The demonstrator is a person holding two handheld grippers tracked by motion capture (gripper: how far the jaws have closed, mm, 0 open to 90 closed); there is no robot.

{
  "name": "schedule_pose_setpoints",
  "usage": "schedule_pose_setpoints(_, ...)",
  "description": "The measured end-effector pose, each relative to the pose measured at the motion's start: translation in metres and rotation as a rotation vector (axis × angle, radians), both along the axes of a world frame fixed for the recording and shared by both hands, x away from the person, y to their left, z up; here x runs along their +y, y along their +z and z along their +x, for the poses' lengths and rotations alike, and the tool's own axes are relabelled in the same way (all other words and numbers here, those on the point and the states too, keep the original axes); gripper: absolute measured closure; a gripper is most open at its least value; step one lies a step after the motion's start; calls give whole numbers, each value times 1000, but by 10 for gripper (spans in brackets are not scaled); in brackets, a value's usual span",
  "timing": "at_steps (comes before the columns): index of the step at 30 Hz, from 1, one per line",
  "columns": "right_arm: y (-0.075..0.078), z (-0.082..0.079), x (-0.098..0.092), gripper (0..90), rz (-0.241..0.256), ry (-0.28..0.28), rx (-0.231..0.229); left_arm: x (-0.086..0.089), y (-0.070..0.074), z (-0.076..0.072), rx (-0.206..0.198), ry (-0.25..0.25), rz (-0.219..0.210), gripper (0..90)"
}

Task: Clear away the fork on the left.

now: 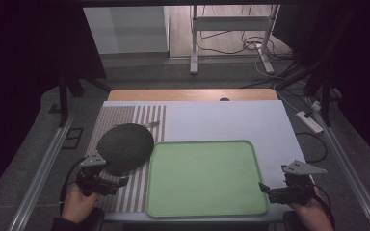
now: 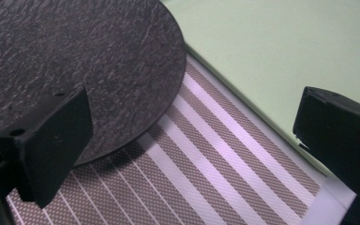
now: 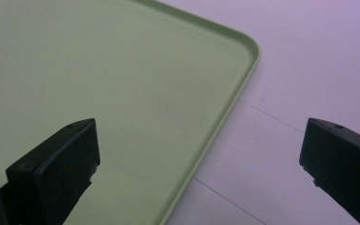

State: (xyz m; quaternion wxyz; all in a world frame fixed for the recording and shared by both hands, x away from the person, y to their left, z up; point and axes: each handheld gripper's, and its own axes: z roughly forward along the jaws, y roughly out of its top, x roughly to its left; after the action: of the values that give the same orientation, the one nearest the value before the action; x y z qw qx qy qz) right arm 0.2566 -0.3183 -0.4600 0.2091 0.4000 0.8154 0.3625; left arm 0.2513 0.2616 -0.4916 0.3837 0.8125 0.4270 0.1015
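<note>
Gaping wide, left gripper (image 2: 192, 154) fingers flank the dark plate's (image 2: 89, 65) edge; right gripper (image 3: 201, 173) fingers apart, empty.

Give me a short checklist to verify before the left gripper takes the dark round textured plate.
1. Left gripper jaws open: ok.
2. Dark round textured plate rim lies between the jaws: not ok; it sits just ahead of them.
3. Plate lies flat on the striped brown-and-white placemat: ok.
4. Pale green rectangular plastic tray bare to receive it: ok.
5. Right gripper open, away from the plate: ok.
6. Plate weight: cannot tell.
</note>
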Motion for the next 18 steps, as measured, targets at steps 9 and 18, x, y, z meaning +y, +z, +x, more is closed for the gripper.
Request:
schedule_pose_setpoints(9, 0, 0, 1, 0, -9, 11, 0, 3, -6, 20, 32, -4, -17, 0)
schedule_pose_setpoints(18, 0, 0, 0, 0, -9, 14, 0, -2, -5, 40, 36, 3, 12, 0)
